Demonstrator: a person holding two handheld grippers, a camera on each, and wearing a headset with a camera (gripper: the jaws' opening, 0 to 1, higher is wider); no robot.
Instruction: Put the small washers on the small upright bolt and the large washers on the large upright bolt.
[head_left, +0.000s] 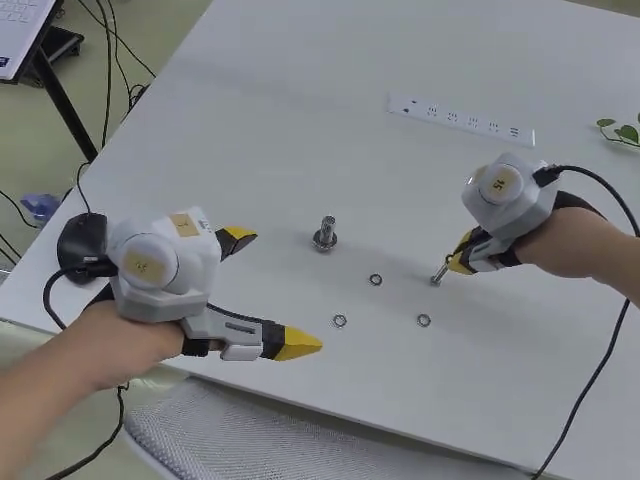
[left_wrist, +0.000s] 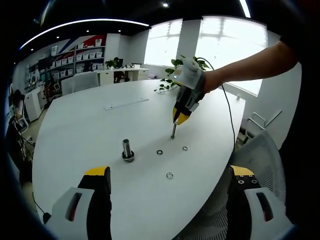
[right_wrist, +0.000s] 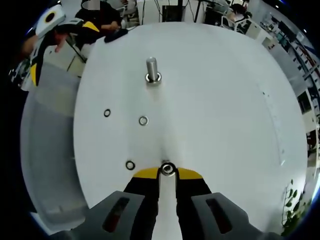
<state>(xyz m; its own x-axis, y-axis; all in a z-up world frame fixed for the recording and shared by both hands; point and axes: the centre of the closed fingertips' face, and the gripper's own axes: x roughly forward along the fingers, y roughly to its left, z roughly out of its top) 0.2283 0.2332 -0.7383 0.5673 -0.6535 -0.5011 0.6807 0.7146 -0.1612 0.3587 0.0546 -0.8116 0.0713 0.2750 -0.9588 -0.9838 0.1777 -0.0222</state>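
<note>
My right gripper is shut on the small bolt, which leans a little with its foot on the white table. In the right gripper view the small bolt sits between my yellow fingertips. The large bolt stands upright mid-table. Three small washers lie flat nearby: one washer, a second washer, a third washer. My left gripper hovers open at the near left, holding nothing. Its own view shows the large bolt and the right gripper ahead.
A white power strip lies at the far side of the table. A black mouse rests near the left edge. Plant leaves show at the far right. A mesh chair sits below the near table edge.
</note>
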